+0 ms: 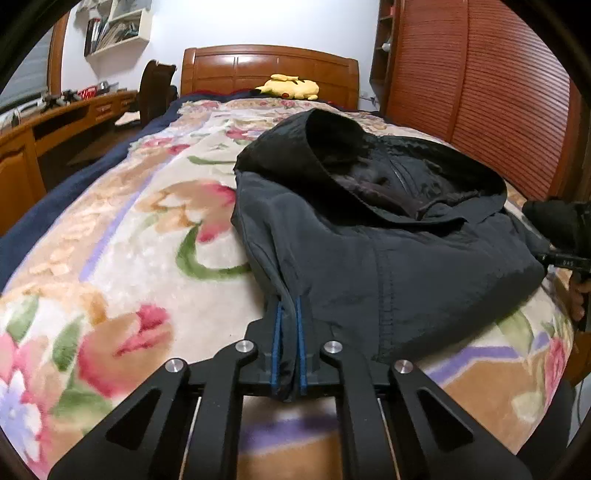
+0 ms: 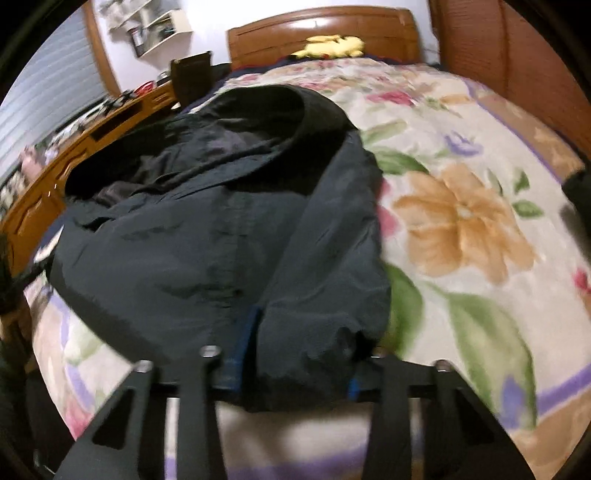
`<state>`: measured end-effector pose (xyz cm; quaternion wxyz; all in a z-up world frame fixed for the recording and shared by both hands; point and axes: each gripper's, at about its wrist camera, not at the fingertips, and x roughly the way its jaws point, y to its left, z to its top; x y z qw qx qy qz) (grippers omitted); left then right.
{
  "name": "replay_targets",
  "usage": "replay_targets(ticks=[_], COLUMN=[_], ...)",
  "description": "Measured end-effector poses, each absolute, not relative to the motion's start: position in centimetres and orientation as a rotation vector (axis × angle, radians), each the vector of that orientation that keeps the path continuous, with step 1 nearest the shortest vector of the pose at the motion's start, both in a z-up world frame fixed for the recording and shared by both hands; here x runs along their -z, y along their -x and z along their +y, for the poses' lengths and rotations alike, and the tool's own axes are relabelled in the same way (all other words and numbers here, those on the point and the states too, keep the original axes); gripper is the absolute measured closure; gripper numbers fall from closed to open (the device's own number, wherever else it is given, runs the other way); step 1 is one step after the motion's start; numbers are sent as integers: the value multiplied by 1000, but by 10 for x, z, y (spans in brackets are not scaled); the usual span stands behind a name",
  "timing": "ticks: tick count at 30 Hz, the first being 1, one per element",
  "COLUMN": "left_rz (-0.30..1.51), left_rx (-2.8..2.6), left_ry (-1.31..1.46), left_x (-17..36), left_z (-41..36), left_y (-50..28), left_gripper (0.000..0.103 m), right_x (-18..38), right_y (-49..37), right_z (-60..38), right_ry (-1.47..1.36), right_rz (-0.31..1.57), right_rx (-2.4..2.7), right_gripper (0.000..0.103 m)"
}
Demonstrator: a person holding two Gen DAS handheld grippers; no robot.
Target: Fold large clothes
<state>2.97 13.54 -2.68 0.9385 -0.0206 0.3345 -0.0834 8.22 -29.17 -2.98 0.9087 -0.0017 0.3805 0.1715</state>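
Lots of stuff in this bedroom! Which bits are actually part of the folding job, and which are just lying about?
Part of the job:
- dark hooded jacket
- left gripper, shut on the jacket's edge
- right gripper, jacket fabric bunched between its fingers, which stand apart
- floral blanket, the surface the jacket lies on

Just lying about:
- yellow plush toy by the headboard
- desk with clutter
- wall shelf

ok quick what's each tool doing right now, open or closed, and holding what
Left tool: closed on the near edge of the dark jacket.
Right tool: open wide, jacket fabric lying between its fingers, not clamped.
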Motion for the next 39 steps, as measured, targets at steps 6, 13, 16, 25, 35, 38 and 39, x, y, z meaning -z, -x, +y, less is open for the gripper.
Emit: replay_targets(ticks=[6, 13, 16, 25, 35, 38, 39], left_rz=[625, 615, 616, 554, 493, 477, 470], left_rx=[192, 212, 201, 114, 90, 78, 72], left_ry=[84, 104, 115, 69, 82, 85, 89], left_x=[3, -3, 1, 2, -5, -4, -4], left_z=[146, 152, 154, 149, 154, 152, 152], left_y=[-10, 15, 18, 27, 38, 41, 42], left_gripper=[97, 97, 97, 77, 22, 22, 22], right_x=[7, -5, 3, -9, -29, -25, -23], right_y=[-62, -20, -11, -8, 8, -2, -5], right_z=[-292, -302, -308, -294, -252, -219, -207], right_ry=[65, 81, 83, 196, 271, 305, 316], right_rz=[690, 648, 672, 661, 571, 575, 572], right_rx=[-350, -394, -387, -280, -281, -359, -385], right_gripper=[89, 89, 88, 67, 58, 58, 58])
